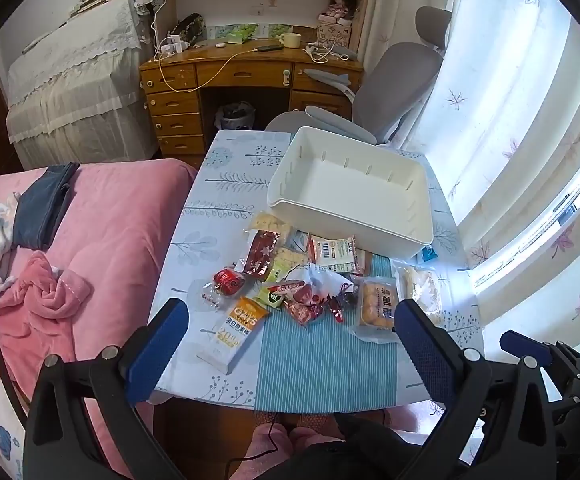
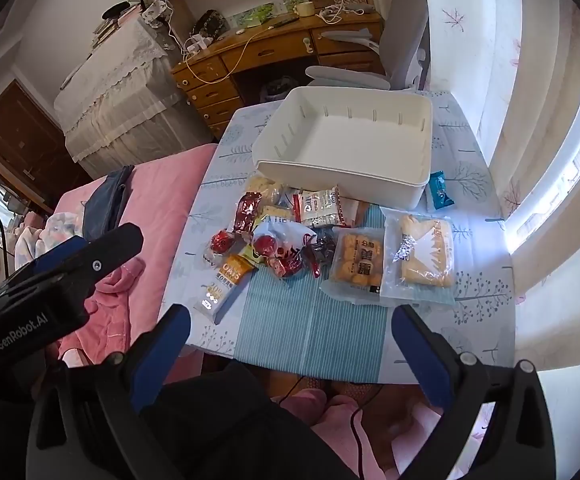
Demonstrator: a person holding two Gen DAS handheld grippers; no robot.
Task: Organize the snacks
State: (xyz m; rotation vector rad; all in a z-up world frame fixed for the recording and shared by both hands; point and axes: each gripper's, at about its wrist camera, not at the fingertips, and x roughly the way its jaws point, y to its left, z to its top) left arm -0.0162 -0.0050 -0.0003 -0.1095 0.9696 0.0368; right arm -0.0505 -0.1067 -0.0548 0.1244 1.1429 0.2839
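Left wrist view shows the left gripper hanging above the near table edge, its jaws spread wide and holding nothing. The right gripper likewise stands wide apart and empty. The snacks lie heaped on the table, just in front of the empty white bin. A sound start seems to be an outlying packet, such as the oat bar or the bread bag, pinched by its flat edge so neighbours stay put.
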